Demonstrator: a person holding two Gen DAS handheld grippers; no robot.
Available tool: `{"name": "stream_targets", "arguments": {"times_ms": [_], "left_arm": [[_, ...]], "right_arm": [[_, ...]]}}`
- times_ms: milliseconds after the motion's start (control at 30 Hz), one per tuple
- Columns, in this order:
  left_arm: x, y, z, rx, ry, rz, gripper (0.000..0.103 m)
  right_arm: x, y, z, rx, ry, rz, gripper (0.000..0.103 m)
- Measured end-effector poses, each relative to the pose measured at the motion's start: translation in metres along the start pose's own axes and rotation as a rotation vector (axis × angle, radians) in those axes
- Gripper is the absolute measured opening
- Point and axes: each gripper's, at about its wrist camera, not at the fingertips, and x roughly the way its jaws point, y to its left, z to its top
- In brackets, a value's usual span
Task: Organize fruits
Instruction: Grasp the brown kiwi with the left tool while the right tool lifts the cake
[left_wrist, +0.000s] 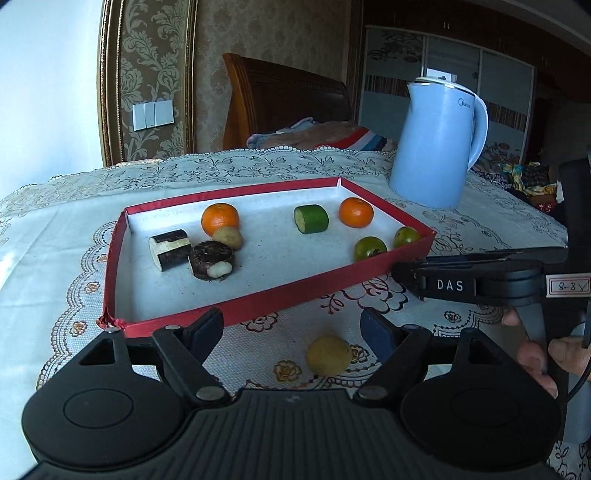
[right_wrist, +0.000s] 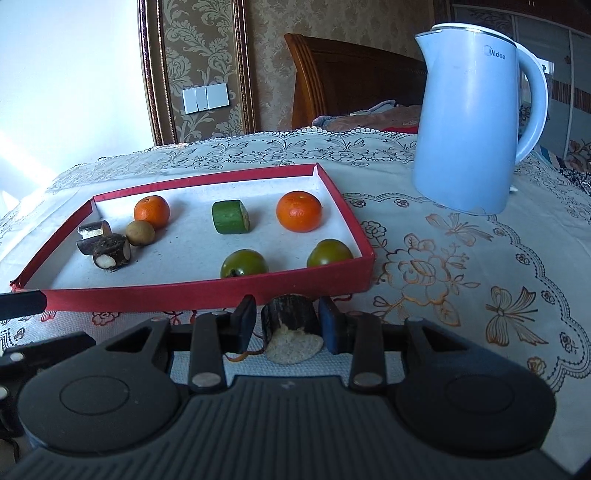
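Cane piece (right_wrist: 291, 317) between right fingers (right_wrist: 245, 325) — gripped

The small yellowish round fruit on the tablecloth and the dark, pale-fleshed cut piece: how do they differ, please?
The small yellowish round fruit lies free between the open left gripper; the dark cut piece sits between the right gripper pads. The fruit is whole and smooth; the piece is cut. Both are outside the red tray.

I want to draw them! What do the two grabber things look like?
Both are black plastic. The left gripper has dark blue pads and round discs. The right gripper looks the same, with white "DAS" lettering, a handwritten label and a black cable.
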Motion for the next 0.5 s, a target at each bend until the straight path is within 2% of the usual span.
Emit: {"name": "stream_targets", "arguments": {"times_ms": [200,300,500], "left_arm": [[0.013,-0.021,-0.008,0.129,0.057,0.072,0.081],[0.018,-0.026,-0.01,0.155,0.081,0.093,0.081],[0.018,-0.026,-0.011,0.17,0.071,0.102,0.081]], "right_arm": [[0.0,0.0,0.0,0.002,0.003,-0.003,0.034],[0.0,0.0,0.0,0.002,0.004,-0.004,0.034],[0.002,0.0,-0.001,0.002,0.012,-0.008,0.036]]}}
